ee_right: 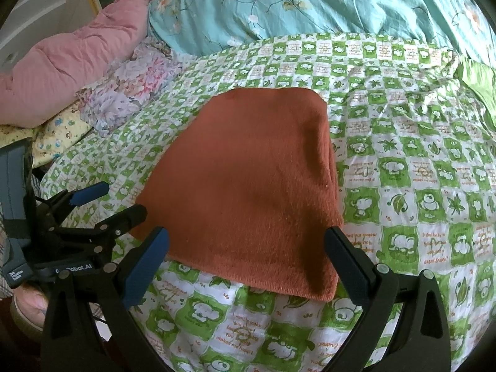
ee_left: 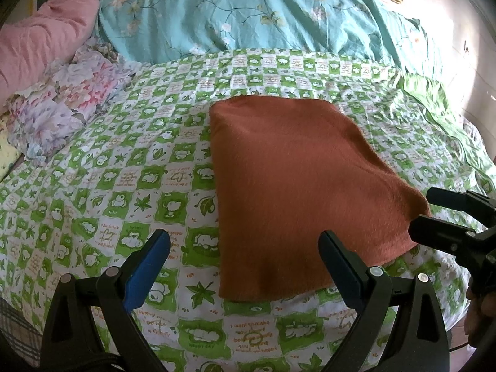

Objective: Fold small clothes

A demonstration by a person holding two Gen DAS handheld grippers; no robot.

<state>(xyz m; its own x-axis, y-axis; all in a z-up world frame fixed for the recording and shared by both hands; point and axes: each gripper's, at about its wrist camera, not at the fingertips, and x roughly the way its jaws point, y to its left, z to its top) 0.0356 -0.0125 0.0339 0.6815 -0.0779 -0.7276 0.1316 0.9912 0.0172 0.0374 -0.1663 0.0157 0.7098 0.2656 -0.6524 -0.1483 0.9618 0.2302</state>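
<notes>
A rust-orange fleecy cloth (ee_left: 297, 186) lies folded flat on the green-and-white checked bedsheet (ee_left: 130, 161). My left gripper (ee_left: 243, 238) hovers open at the cloth's near edge, with nothing between its fingers. At the right edge of the left wrist view, my right gripper (ee_left: 424, 209) stands open beside the cloth's near right corner. In the right wrist view the same cloth (ee_right: 254, 186) fills the middle. My right gripper (ee_right: 246, 232) is open over its near edge. The left gripper (ee_right: 121, 200) is open next to the cloth's near left corner.
A teal floral quilt (ee_left: 248, 15) is heaped along the back. A pink quilt (ee_left: 40, 37) and a floral pillow (ee_left: 68, 105) lie at the left, with a yellow patterned cloth (ee_right: 59, 136) beside them. A person's hand (ee_right: 24, 303) holds the left gripper.
</notes>
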